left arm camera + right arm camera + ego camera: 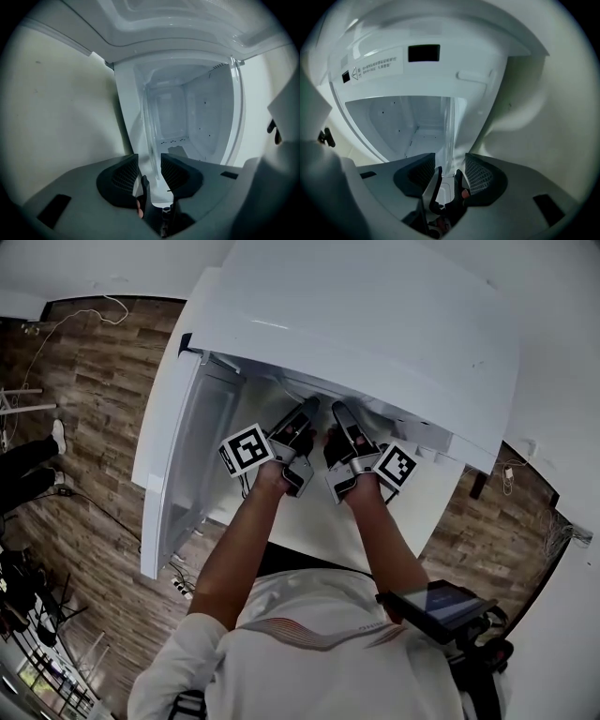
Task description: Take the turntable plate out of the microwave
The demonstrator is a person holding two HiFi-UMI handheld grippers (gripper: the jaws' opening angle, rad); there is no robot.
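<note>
A white microwave (375,315) stands with its door (183,465) swung open to the left. Both grippers reach side by side into its mouth, the left gripper (305,413) beside the right gripper (339,418). The microwave's top hides the inside in the head view. In the left gripper view the clear glass turntable plate (148,136) shows edge-on, its rim running between the open left gripper (150,161) pads with a gap on each side. The right gripper (451,163) is also open, with the plate (448,136) rim between its pads, not pressed.
The microwave sits on a white table (319,526) over a wood-pattern floor (94,381). The open door stands close beside the left forearm. White cavity walls (206,117) close in around both grippers. Cables and someone's shoe (58,437) lie at the left.
</note>
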